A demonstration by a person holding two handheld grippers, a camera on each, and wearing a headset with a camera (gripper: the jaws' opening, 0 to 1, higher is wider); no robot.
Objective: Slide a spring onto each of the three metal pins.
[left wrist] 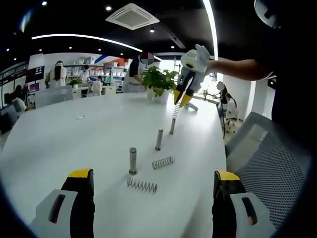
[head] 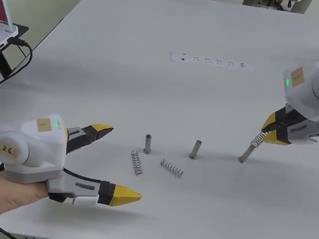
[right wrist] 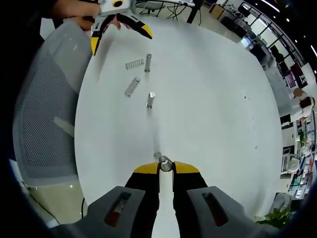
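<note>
**Spring one going onto the right-hand pin**

The held spring (head: 258, 139) lies in line with the right-hand pin (head: 244, 154), its lower coils at the pin's top. How far it is over the tip I cannot tell. The pin leans toward my right gripper (head: 268, 131), with its base on the worktop (head: 149, 84). That gripper is clamped on the spring's upper end. I judge this to be the first of three, started but not seated.

To do it well:
- Match the spring's axis to the pin's lean and push along that line, not straight down.
- Go gently so the coils do not buckle and the pin does not topple.
- Let go only once the spring is well down the shaft.

The middle pin (head: 195, 149) and the left-hand pin (head: 147, 143) stand bare. One loose spring (head: 172, 168) and a second loose spring (head: 136, 162) lie just beside them. My left gripper (head: 124, 163) hovers near these with its jaws wide apart and nothing in them. It could steady the leaning pin's base if it skids.

What each view adds:
- **Right gripper view:** it looks down the spring's bore, a round end between closed jaws. That is good for centring but says nothing about depth.
- **Left gripper view:** it gives the side profile, with spring (left wrist: 174, 111) over pin (left wrist: 172, 127) in one line.
- **Head view:** it shows the lean most clearly.
</note>
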